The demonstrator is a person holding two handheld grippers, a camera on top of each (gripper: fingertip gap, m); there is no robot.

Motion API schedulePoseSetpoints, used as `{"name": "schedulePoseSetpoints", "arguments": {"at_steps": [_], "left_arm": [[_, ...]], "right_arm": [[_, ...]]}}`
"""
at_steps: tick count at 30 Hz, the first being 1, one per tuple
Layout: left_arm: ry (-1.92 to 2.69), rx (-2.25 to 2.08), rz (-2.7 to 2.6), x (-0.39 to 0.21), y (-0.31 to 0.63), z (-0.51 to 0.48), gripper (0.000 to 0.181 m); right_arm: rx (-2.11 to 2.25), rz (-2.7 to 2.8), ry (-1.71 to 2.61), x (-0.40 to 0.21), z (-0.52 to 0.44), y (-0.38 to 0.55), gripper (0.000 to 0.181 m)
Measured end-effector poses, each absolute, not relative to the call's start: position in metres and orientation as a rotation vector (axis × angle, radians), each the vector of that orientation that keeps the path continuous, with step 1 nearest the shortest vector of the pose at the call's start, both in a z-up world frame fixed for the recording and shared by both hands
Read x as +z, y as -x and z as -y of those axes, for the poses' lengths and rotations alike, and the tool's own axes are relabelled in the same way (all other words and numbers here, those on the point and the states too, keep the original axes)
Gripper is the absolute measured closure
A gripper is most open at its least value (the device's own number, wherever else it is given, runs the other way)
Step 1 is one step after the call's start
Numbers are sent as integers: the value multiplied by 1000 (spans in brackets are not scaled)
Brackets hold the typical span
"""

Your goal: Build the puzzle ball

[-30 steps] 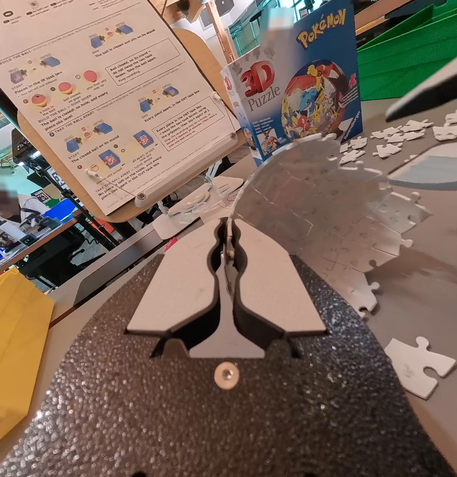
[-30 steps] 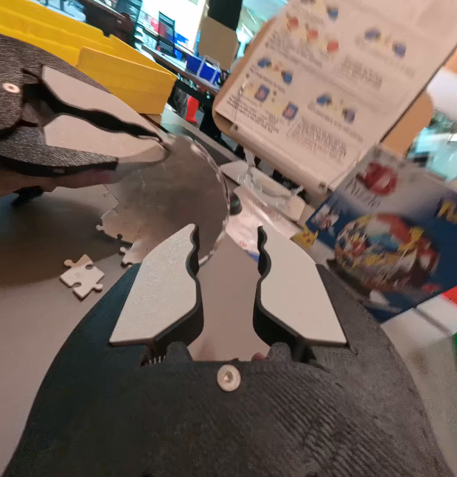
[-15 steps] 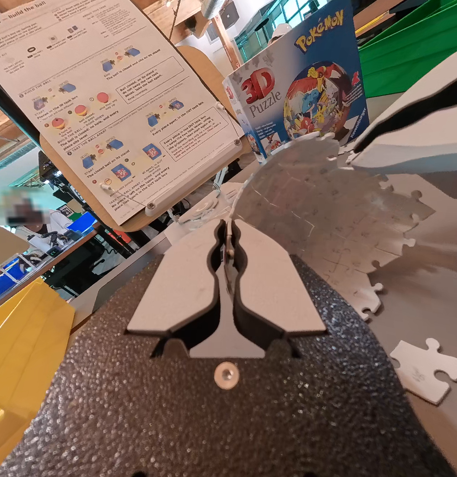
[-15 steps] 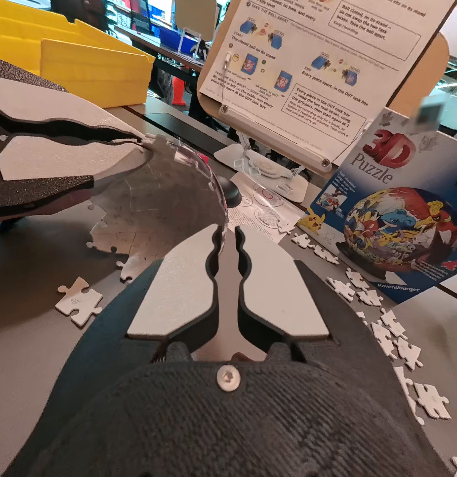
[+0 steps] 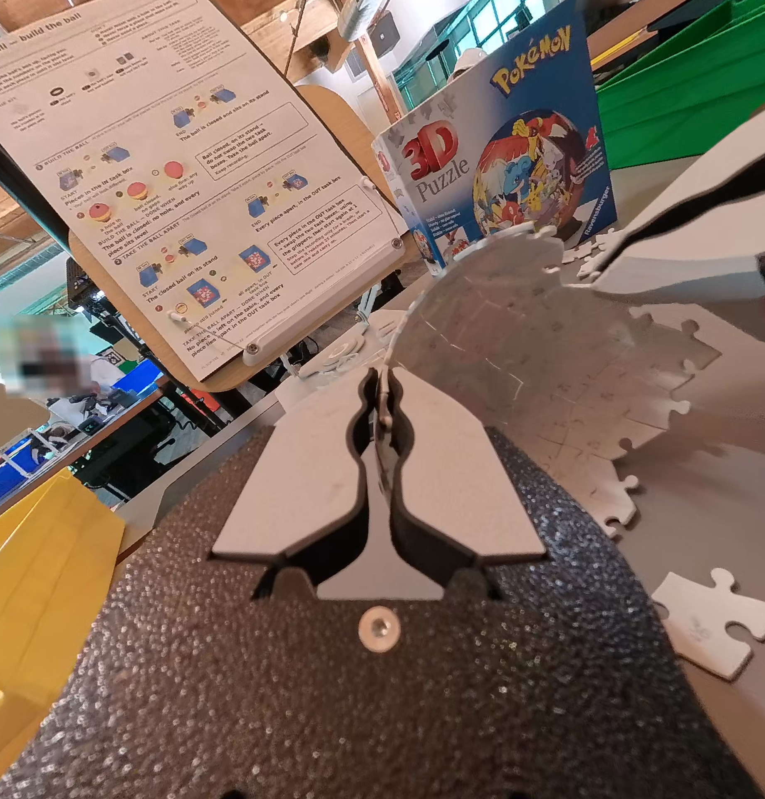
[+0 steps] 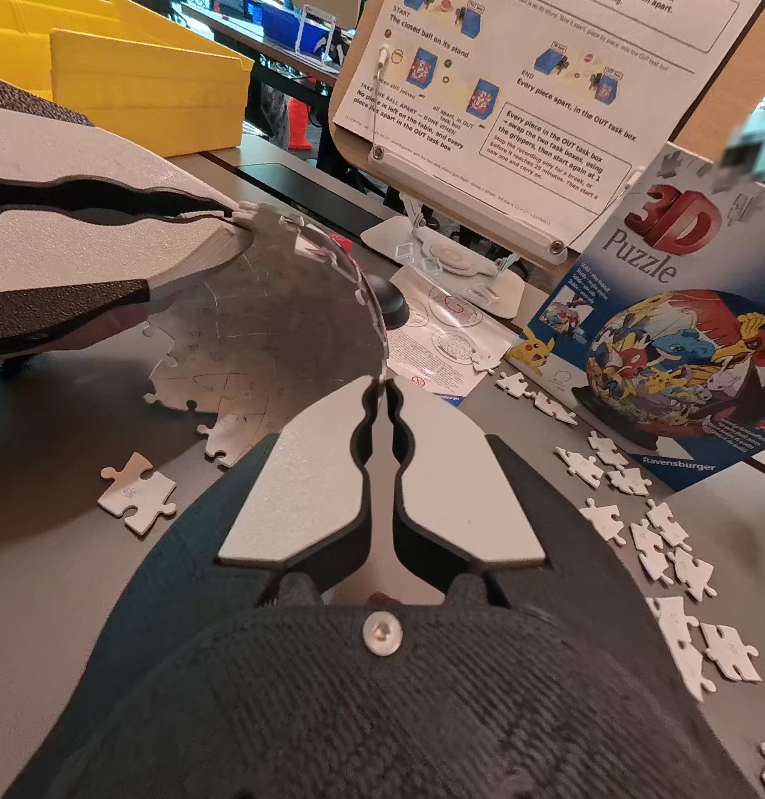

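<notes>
The half-built puzzle ball [image 5: 523, 346] is a grey curved shell of joined pieces, standing on its edge on the grey table. My left gripper [image 5: 382, 376] is shut on the shell's near rim. My right gripper [image 6: 382, 380] is shut on the rim of the shell [image 6: 264, 328] on the opposite side. The right gripper also shows in the left wrist view [image 5: 596, 276] at the shell's far edge, and the left gripper shows in the right wrist view [image 6: 235, 216]. One loose white piece [image 5: 717, 622] lies flat beside the shell; it also shows in the right wrist view [image 6: 136, 497].
The puzzle box [image 6: 674, 346] stands behind several loose white pieces [image 6: 657, 536]. An instruction board [image 5: 177, 173] on a stand, a paper leaflet [image 6: 441, 337] and a black ball stand [image 6: 389, 298] sit behind the shell. Yellow bins [image 6: 134, 86] are on the left, a green bin [image 5: 674, 86] far right. My right fingertips sit around 10 cm from my left ones. It is some 12 cm from my right tips to the loose white piece [image 5: 717, 622]. It is also in sight in the right wrist view [image 6: 137, 501].
My right gripper moved in from the right and closed from open onto the shell's rim. My left gripper kept its hold on the shell and barely moved.
</notes>
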State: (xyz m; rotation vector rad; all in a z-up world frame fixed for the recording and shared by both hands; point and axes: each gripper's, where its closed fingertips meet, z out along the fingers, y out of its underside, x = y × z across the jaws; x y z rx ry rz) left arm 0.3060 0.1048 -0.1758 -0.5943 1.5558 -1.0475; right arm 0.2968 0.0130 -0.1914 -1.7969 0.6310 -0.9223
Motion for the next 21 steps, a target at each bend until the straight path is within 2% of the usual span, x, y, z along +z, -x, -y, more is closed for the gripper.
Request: {"name": "schedulePoseSetpoints", "arguments": {"at_steps": [7,13,21], "left_arm": [[588,-1053,-1547,-175,-305,-104,177],[604,-1063,-1587,-177,-299,-104,152],[698,-1155,-1655,-172,-264,-111,155]], "right_arm": [[-1008,-592,1821,-193,-13,-299,179],[-1135,-552,1812,-192,-11,-298,179],[-1309,-421,1782,-183,-14,-296,179]]}}
